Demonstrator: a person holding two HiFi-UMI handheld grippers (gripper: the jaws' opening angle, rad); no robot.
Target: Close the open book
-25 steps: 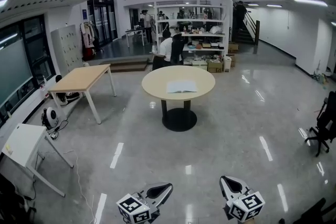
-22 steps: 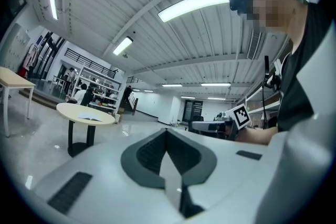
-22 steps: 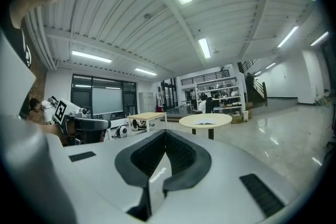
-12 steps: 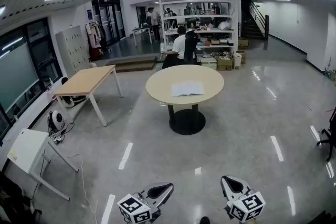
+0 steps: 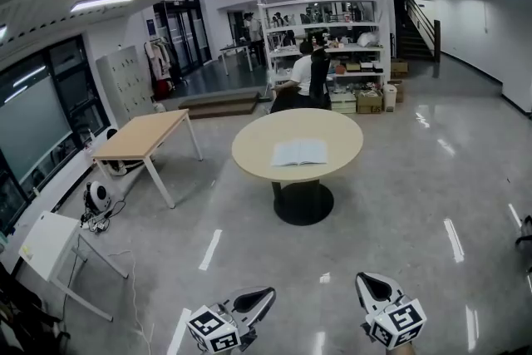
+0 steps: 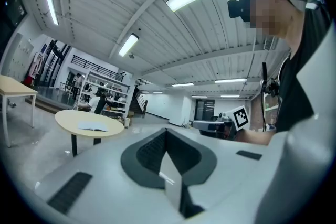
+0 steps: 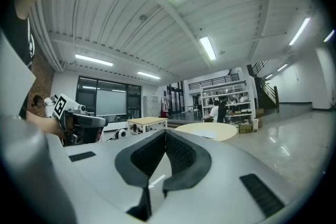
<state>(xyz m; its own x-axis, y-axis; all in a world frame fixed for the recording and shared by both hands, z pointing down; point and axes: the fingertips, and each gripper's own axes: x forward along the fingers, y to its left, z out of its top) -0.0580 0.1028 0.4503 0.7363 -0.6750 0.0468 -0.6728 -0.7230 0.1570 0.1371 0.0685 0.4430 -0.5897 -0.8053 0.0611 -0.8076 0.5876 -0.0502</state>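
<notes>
- Far left: a rectangular wooden desk [image 5: 141, 135] is standing apart from the work, playing no part in the task.
- Left gripper [image 5: 263, 296] is hanging low at the bottom edge of the head view, pointing level. Its own view is showing the two jaws pressed together with nothing between them.
- Centre: the open book [image 5: 300, 152] is lying flat, pages up, on the round table [image 5: 249, 155], roughly mid-top and slightly toward the near edge. It is sitting well apart from both grippers, with bare floor in between.
- Behind the table, a person [image 5: 307, 72] is standing at the shelving [image 5: 362, 36], clear of the book.
- Right gripper [image 5: 365, 281] is hanging level beside the left one, jaws likewise closed and carrying nothing.
- Judgement: the step in hand is the approach. The book is not yet touched and the cover is not yet turned.
- Next move, as I am reading it: getting both grippers to the table edge, then bringing one tip under an outer edge of the book to lift that half over the spine. The other gripper is likely needed to steady the far half against sliding.
</notes>
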